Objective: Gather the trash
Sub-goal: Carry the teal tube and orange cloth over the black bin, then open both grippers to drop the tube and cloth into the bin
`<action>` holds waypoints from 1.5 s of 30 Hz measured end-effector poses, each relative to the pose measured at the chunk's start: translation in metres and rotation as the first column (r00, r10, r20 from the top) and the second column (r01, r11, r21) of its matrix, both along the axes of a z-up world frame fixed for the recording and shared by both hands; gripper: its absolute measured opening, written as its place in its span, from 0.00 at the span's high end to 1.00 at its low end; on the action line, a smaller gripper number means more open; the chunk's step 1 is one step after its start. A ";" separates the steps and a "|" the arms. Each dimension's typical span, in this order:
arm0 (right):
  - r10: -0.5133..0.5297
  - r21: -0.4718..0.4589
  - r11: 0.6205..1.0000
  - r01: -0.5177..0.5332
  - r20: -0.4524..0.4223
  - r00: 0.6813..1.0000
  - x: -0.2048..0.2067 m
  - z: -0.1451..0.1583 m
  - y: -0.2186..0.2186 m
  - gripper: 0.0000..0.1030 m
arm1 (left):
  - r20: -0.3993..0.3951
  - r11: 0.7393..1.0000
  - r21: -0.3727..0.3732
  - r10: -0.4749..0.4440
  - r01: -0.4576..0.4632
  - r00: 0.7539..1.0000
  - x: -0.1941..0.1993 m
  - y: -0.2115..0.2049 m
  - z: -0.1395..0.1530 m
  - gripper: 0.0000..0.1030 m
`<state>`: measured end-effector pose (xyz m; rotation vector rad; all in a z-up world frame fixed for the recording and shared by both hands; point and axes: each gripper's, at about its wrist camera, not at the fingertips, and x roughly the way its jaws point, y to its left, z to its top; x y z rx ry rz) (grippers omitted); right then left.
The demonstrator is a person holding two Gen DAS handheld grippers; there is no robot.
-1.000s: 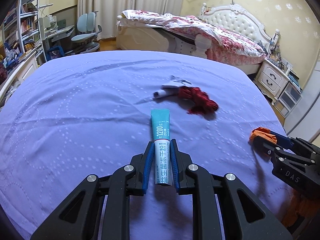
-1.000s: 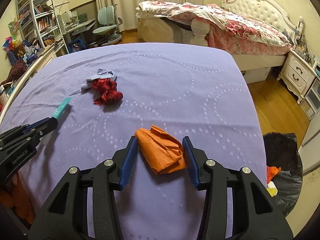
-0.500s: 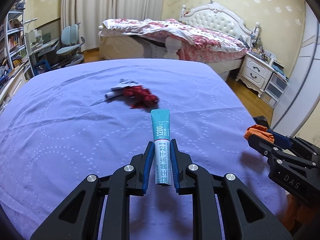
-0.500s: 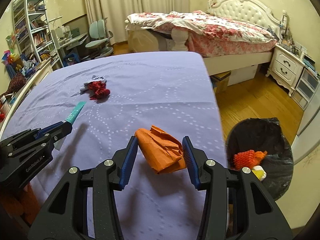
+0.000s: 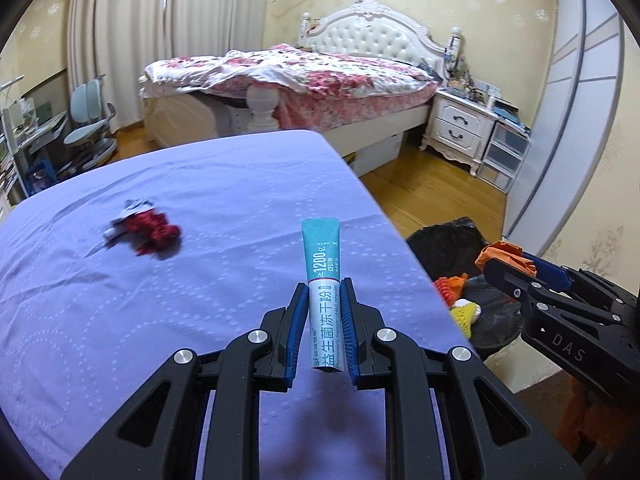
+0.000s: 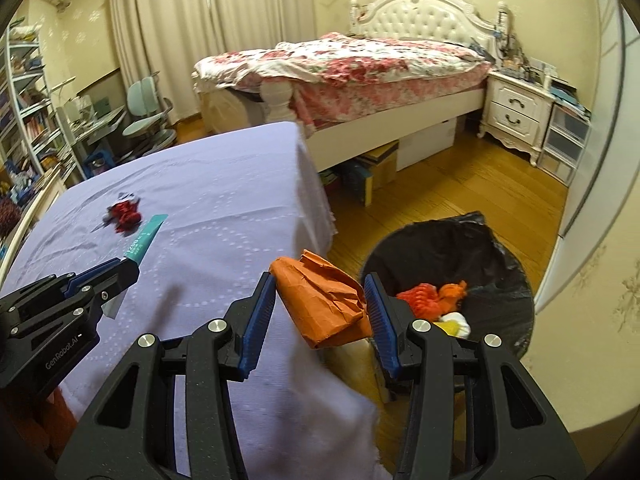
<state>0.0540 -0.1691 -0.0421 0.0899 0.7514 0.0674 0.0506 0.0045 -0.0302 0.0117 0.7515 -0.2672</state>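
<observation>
Left gripper [image 5: 325, 320] clamped on teal sachet [image 5: 323, 276]: light, slick, gripped low. Right gripper [image 6: 322, 304] clamped across crumpled orange paper [image 6: 324, 302]: soft, weightless, near bin [image 6: 508, 264].

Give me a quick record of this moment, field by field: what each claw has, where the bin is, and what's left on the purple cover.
left claw: shut on teal sachet
right claw: shut on orange paper wad
trash bin: on the floor beside the bed, black liner, already holding orange and yellow scraps
left on purple cover: red yarn clump with a pale scrap
</observation>
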 end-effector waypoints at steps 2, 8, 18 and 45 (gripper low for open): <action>-0.032 0.003 0.999 0.032 0.002 0.999 0.001 0.000 -0.014 0.56 | 0.002 1.000 0.000 -0.018 0.018 1.000 0.003 -0.011 0.000 0.81; -0.101 0.004 0.995 0.101 0.003 0.995 0.004 -0.003 -0.047 0.56 | 0.005 0.997 0.005 -0.074 0.074 0.997 0.014 -0.044 0.000 0.81; -0.192 0.000 0.981 0.192 -0.016 0.981 0.016 -0.013 -0.096 0.56 | 0.008 0.989 0.017 -0.149 0.149 0.989 0.028 -0.096 -0.003 0.81; -0.292 -0.001 0.956 0.292 -0.038 0.956 0.042 -0.034 -0.151 0.56 | -0.033 0.974 0.078 -0.209 0.211 0.977 0.067 -0.173 -0.022 0.81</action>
